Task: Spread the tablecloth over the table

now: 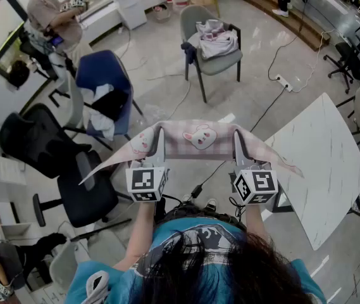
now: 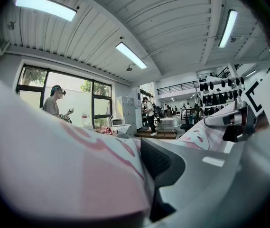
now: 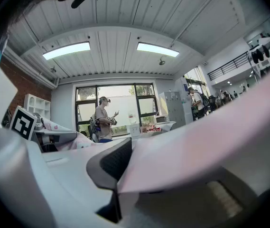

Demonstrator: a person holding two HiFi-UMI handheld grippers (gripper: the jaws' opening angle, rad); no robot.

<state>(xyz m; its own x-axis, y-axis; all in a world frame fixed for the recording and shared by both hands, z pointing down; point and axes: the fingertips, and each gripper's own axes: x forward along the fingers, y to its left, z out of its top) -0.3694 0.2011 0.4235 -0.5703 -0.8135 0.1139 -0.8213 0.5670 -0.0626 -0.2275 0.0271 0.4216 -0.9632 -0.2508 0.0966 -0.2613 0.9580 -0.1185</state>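
1. A soft pink checked tablecloth printed with a cartoon animal face (image 1: 195,141) is held taut in the air between the two grippers. Its ends droop outward as loose, pointed flaps.
2. The left gripper (image 1: 157,141) has its grey jaws drawn narrow, pinching the cloth's upper edge against a black, finely textured pad (image 2: 156,158).
3. The right gripper (image 1: 237,143) is likewise clamped thin on the fabric.
4. The smooth white marble-patterned rectangular table (image 1: 319,170) stands at the right, not yet covered.
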